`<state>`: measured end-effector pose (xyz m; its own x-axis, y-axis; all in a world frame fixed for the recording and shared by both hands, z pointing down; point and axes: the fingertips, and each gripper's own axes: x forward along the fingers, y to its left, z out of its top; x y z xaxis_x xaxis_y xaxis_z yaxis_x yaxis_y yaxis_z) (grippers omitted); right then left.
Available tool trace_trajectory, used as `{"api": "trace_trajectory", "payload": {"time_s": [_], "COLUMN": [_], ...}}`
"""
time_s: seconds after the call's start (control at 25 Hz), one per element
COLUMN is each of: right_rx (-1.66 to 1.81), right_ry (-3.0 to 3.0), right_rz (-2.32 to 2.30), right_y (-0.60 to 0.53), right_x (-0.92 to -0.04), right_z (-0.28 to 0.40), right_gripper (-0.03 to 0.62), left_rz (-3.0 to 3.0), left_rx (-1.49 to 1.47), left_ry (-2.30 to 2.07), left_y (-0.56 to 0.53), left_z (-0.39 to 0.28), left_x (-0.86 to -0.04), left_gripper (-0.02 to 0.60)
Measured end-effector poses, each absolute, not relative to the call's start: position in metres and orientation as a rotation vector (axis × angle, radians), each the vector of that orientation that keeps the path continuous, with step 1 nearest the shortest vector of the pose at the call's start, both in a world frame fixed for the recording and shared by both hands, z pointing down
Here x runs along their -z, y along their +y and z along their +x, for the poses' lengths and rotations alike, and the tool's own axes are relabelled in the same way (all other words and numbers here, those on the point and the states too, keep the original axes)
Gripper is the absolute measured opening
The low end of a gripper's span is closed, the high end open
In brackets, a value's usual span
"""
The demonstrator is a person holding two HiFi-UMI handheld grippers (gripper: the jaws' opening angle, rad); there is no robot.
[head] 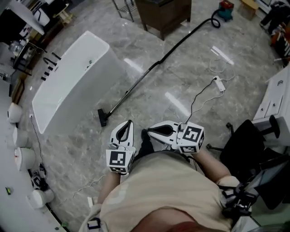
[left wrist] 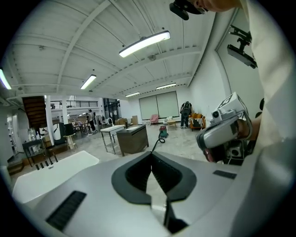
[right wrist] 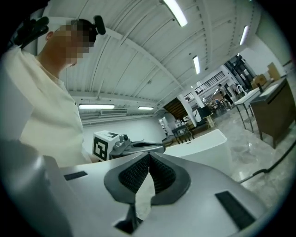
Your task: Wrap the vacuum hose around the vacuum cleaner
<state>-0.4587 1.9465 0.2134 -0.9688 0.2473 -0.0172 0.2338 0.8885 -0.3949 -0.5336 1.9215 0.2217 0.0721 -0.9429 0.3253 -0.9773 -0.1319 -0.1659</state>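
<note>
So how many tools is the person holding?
2. The left tool points ahead; the right tool sits just beside it, its tip turned toward the left one. None seems hidden.

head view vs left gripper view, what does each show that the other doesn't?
Head view only: the vacuum's floor head, the power strip, the black chair. Left gripper view only: ceiling lights, stairs, a person standing far off. Both: the white bathtub, the brown cabinet, the vacuum cleaner with its hose, the right gripper.
</note>
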Motion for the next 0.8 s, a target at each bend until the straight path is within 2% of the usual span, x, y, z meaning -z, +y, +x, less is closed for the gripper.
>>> {"api": "trace_trajectory", "payload": {"time_s": [0.2,0.44,0.8], "right_rx": [-0.673,-0.676,-0.347], "right_ry": [-2.956,-2.888,-2.764], "right_rz": [-0.287,-0.223,-0.185], "right_y": [1.929,1.905,1.898], "right_x": [-0.227,-0.230,-0.238], "right_z": [-0.509,-0.603,-0.700], "right_gripper": [0.003,0.003,0.003], "left_rz": [2.209,2.306,2.300], "left_rx": [-0.459,-0.482,-0.451], "left_ry": [-1.981,-1.895,-1.885], "left_y": [1.903,1.882,1.878], "left_z": [-0.589,-0.667,-0.761], "left_x": [-0.237,-0.235,-0.237], "left_gripper": [0.006,0.006,0.006]}}
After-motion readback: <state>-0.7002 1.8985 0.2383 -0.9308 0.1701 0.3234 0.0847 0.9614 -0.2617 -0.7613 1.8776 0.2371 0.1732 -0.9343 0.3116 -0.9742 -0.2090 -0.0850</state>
